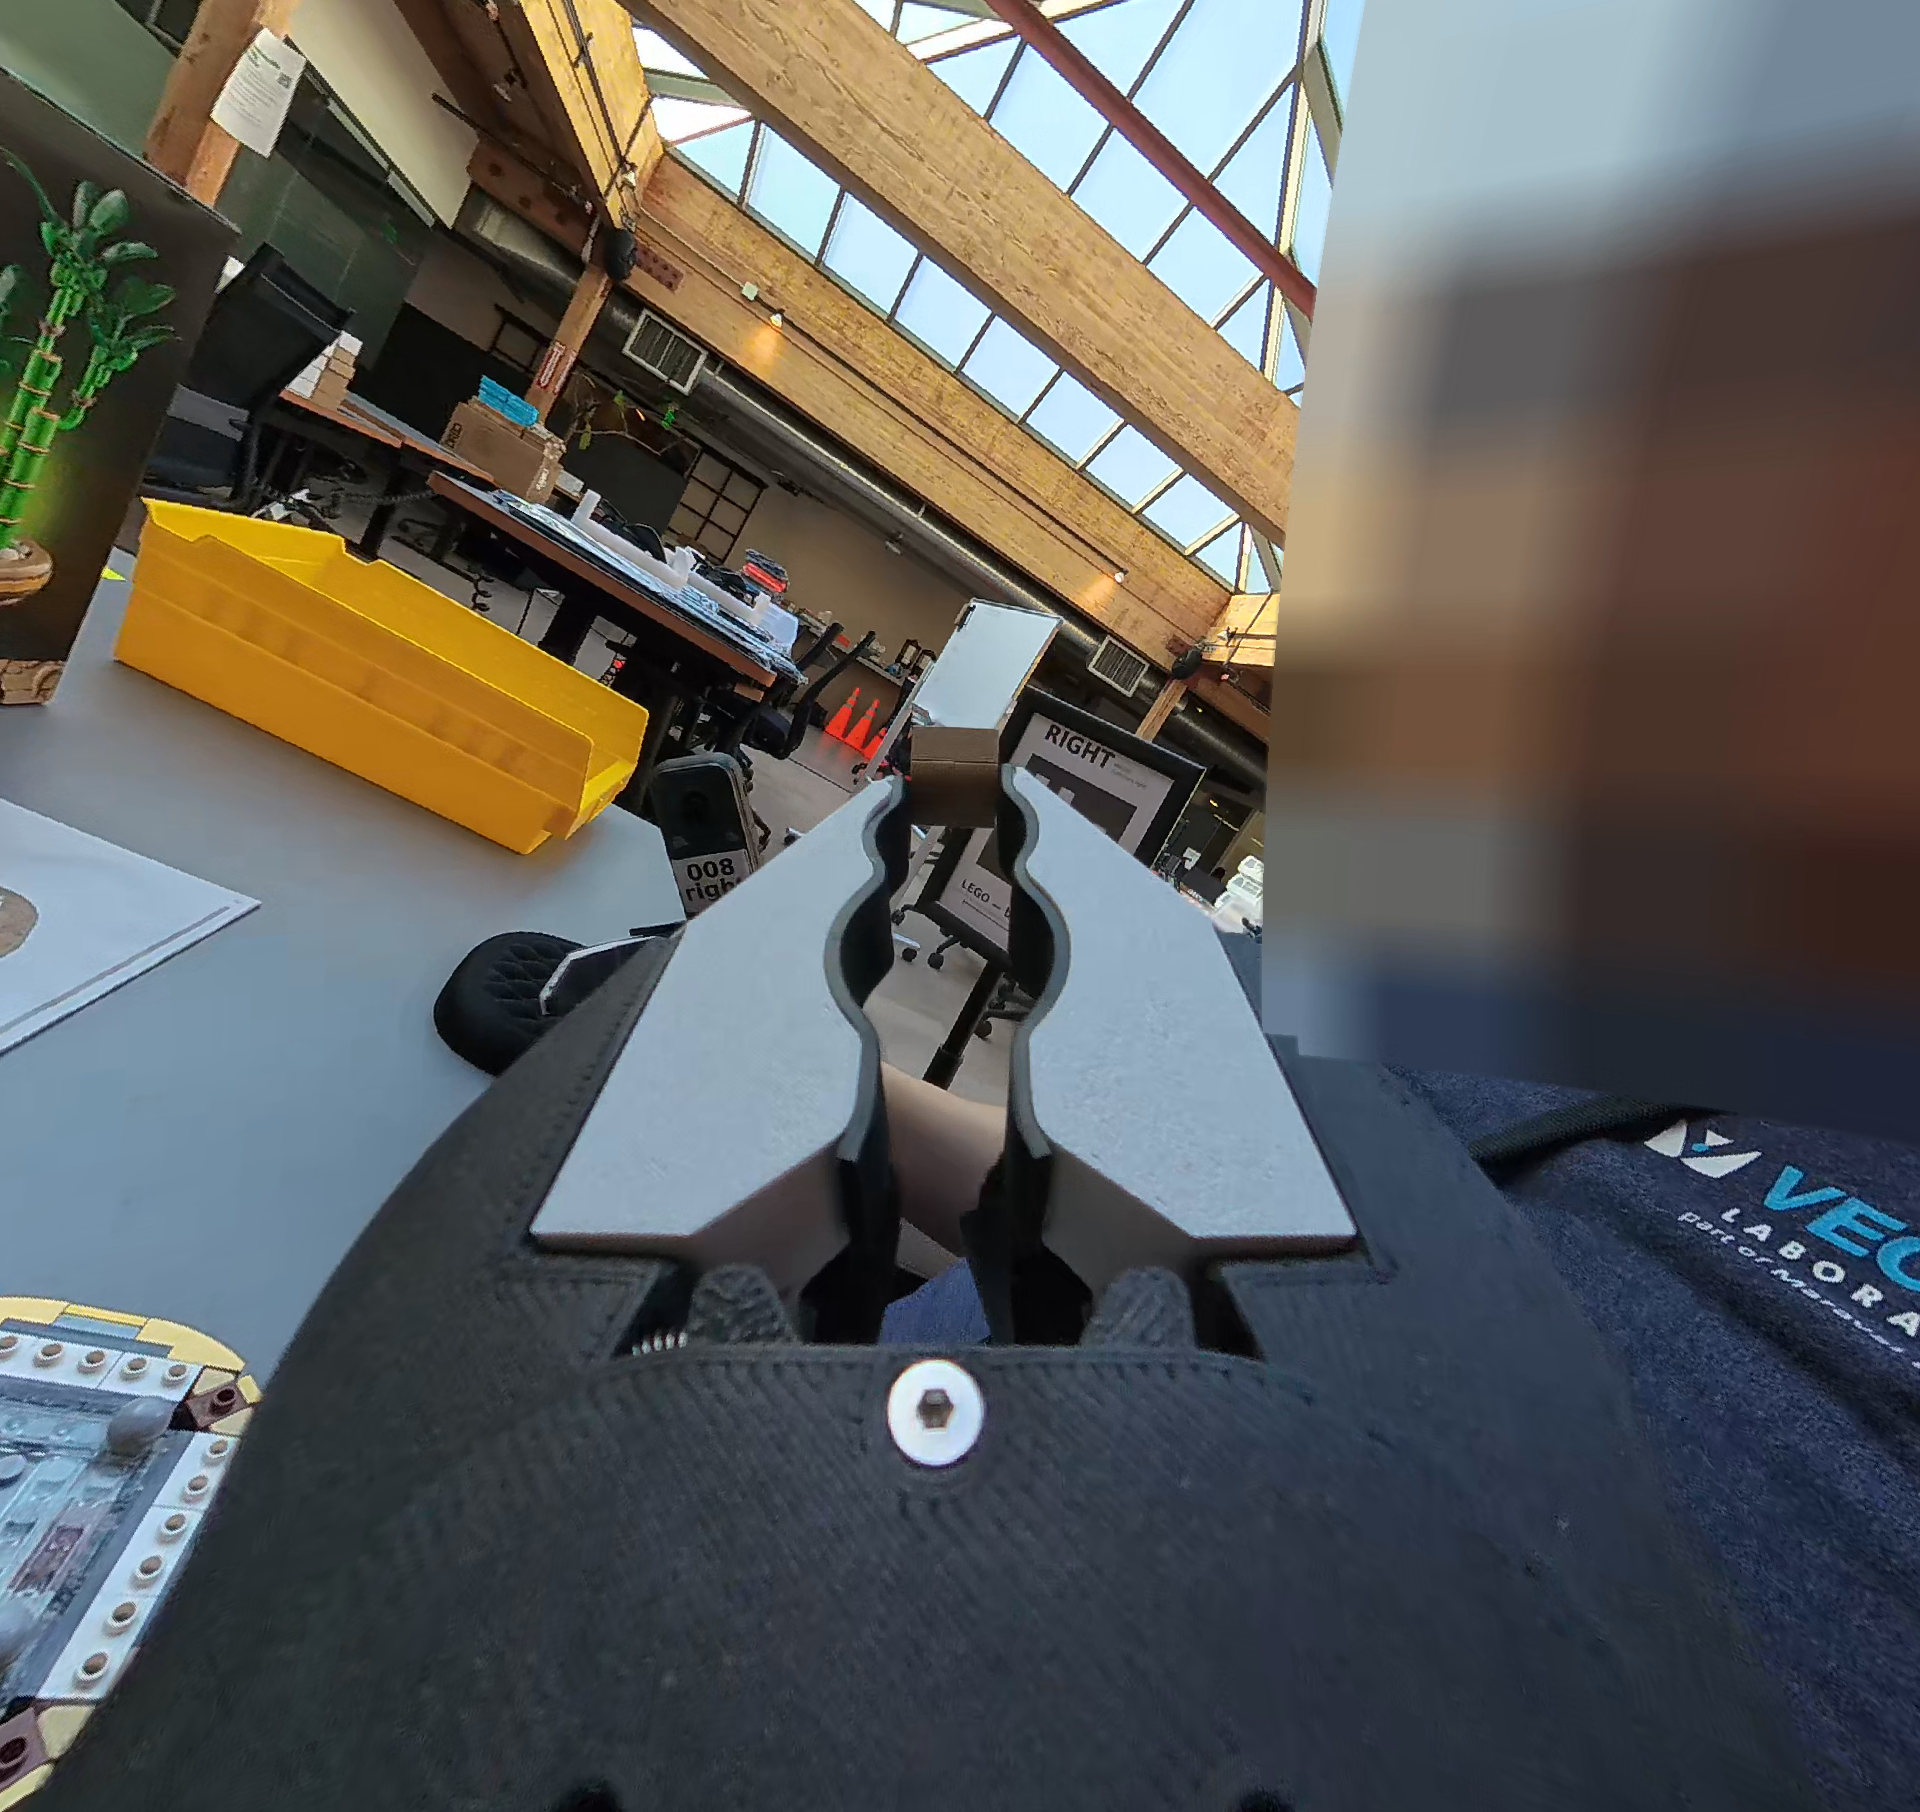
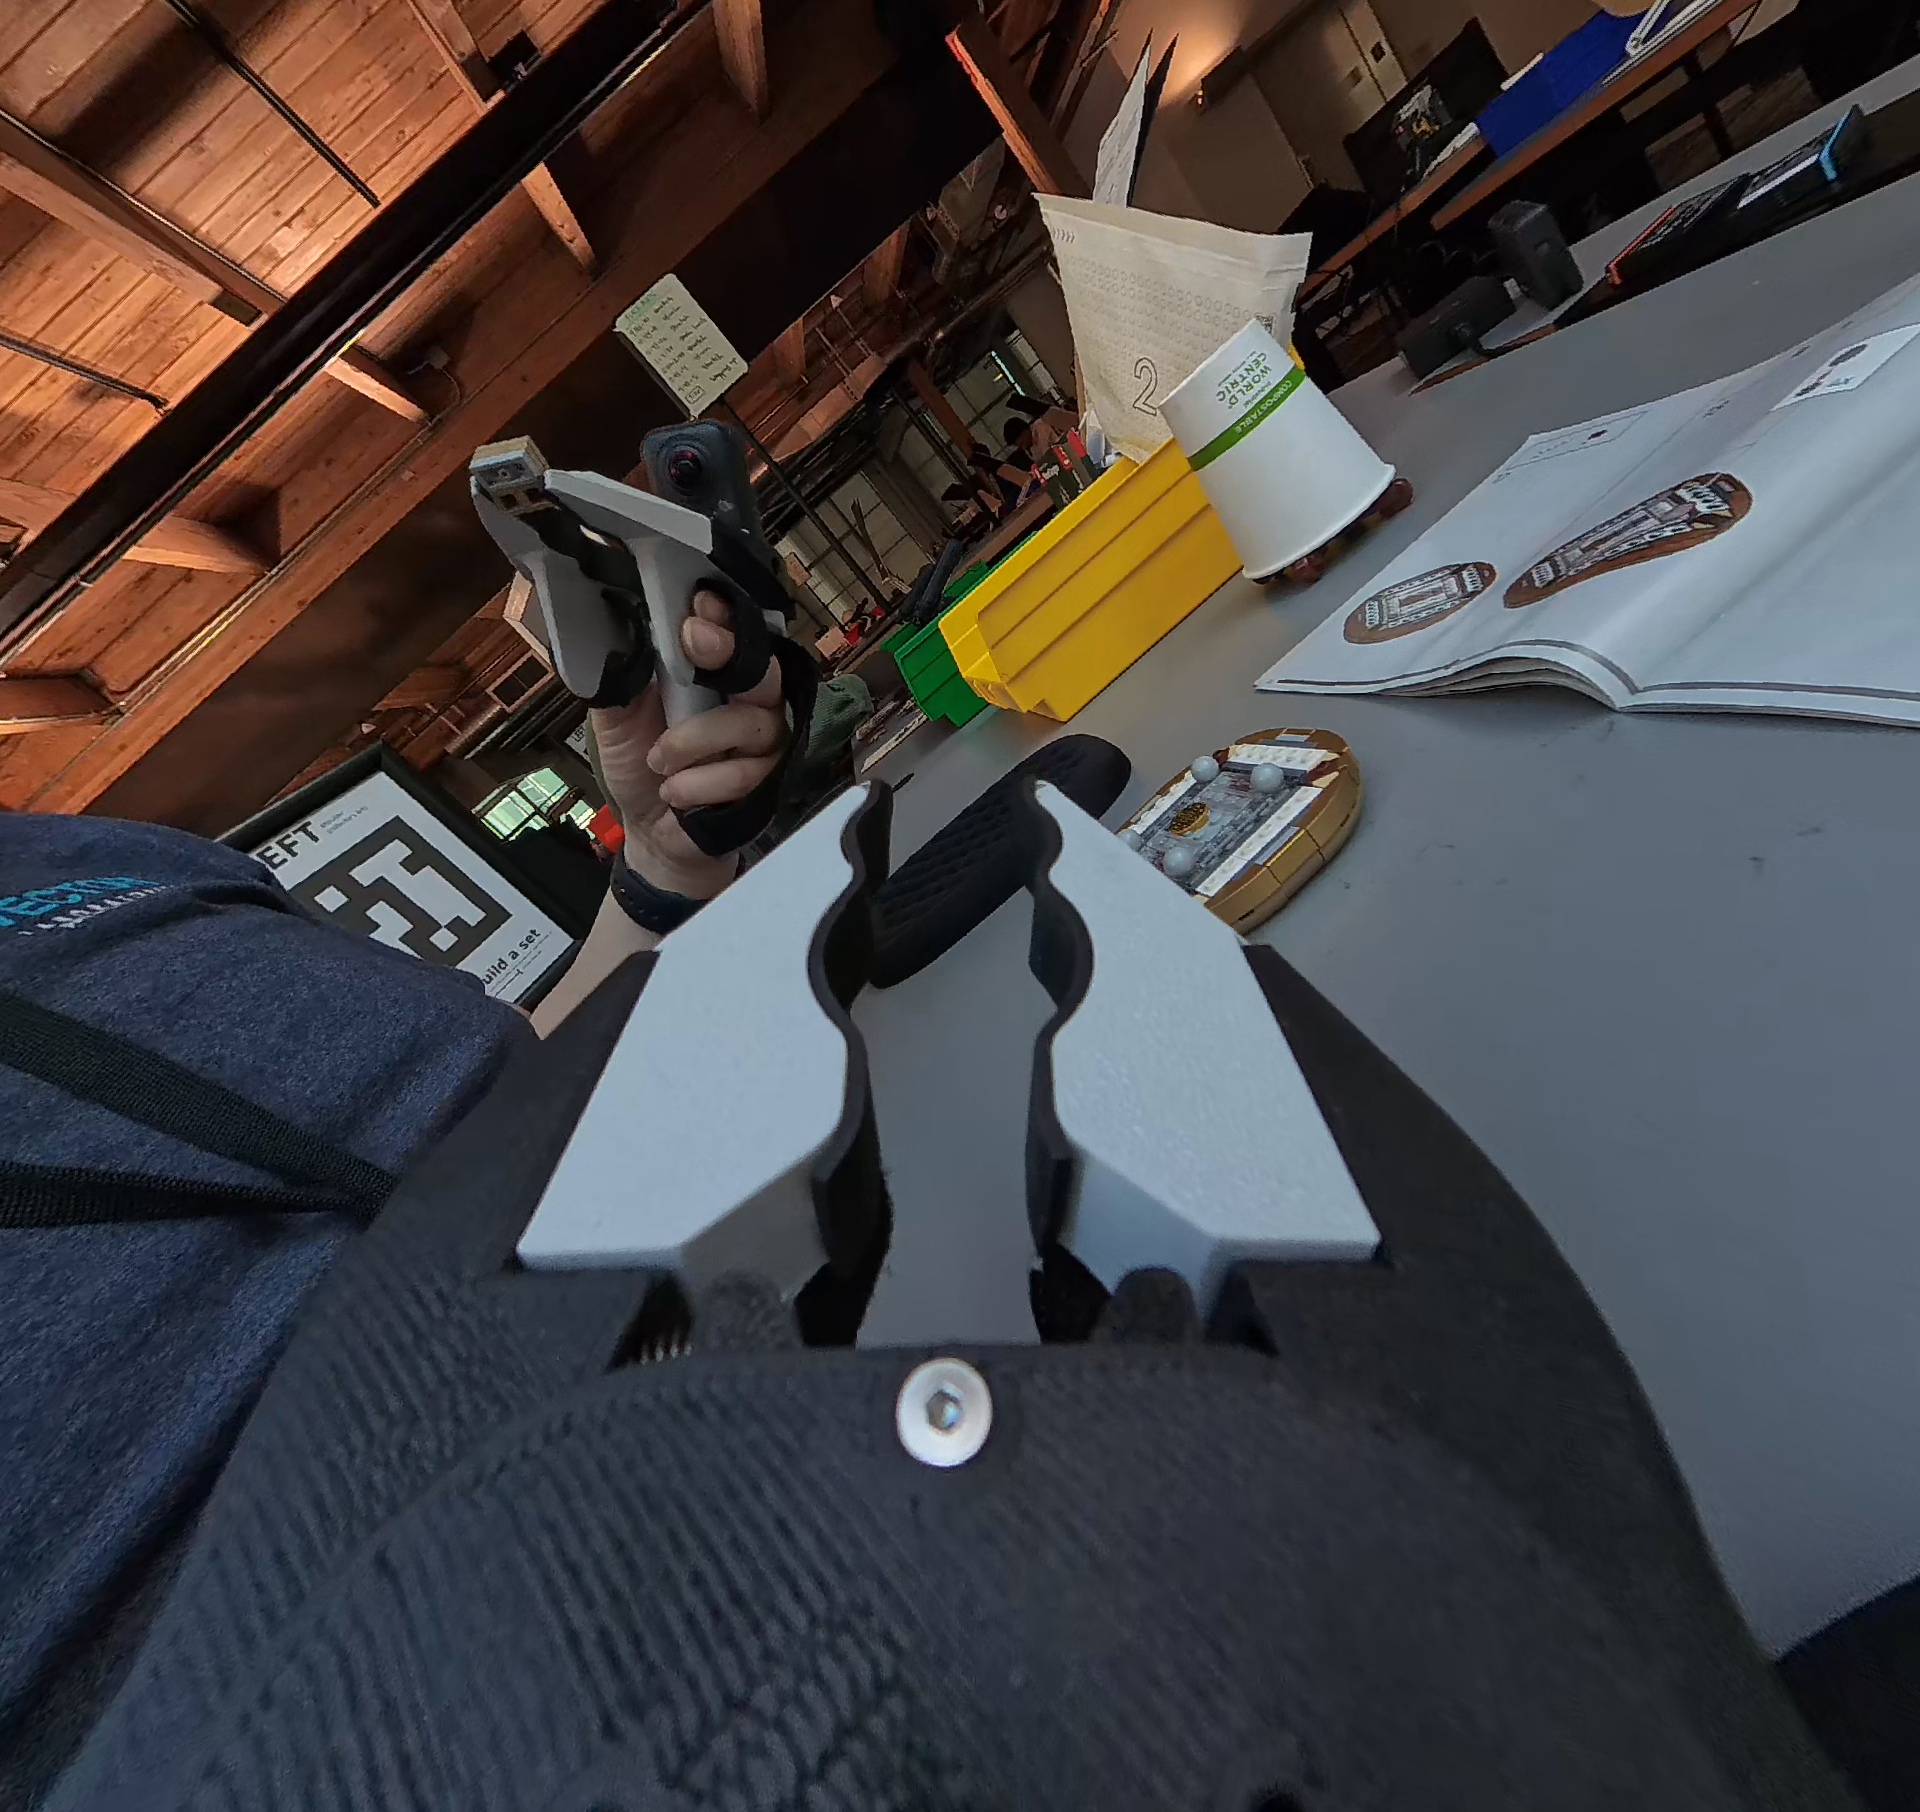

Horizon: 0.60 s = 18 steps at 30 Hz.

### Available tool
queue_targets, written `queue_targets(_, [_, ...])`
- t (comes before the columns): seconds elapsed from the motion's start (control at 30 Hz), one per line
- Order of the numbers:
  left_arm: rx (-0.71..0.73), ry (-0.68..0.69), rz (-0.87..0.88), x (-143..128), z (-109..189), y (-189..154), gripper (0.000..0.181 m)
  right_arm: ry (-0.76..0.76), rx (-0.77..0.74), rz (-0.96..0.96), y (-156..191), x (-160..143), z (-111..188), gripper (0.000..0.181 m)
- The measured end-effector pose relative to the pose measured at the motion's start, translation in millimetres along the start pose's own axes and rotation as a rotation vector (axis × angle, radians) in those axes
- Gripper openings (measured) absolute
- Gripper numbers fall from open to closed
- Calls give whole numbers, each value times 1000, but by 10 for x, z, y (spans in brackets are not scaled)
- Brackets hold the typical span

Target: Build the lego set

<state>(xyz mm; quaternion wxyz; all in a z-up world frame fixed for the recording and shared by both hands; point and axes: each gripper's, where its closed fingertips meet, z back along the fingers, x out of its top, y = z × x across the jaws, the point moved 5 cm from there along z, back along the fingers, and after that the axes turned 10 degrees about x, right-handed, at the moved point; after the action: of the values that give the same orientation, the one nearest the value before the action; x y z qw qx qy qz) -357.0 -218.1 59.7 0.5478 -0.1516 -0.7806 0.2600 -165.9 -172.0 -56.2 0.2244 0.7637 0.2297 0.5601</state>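
Observation:
My left gripper (image 1: 952, 788) is shut on a small tan Lego piece (image 1: 954, 763) and holds it up in the air, pointing towards the ceiling. The right wrist view shows the same gripper (image 2: 514, 489) raised in a hand, with the tan piece (image 2: 507, 467) at its tips. My right gripper (image 2: 961, 801) is open and empty, low over the grey table (image 2: 1558, 1035). The oval brown-rimmed Lego build (image 2: 1247, 827) lies on the table just beyond it to the right. It also shows in the left wrist view (image 1: 94, 1513), at the bottom left.
An open instruction booklet (image 2: 1662, 567) lies past the build. An upturned paper cup (image 2: 1278, 463), a yellow bin (image 2: 1091, 599), a green bin (image 2: 925, 666) and a paper bag (image 2: 1153, 308) stand behind. A black mesh pad (image 2: 987, 858) lies ahead. The Lego box (image 1: 73, 412) stands far left. The tips of one gripper are about 15 centimetres away from the tips of the other.

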Motion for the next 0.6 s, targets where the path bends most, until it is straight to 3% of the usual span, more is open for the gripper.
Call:
queue_targets(0.33, [72, 162, -238, -90, -26, -85, 14, 24, -13, 12, -5, -30, -21, 23])
queue_targets(0.6, [68, 152, -240, -73, -18, -117, 14, 28, -14, 10, -9, -37, -26, 23])
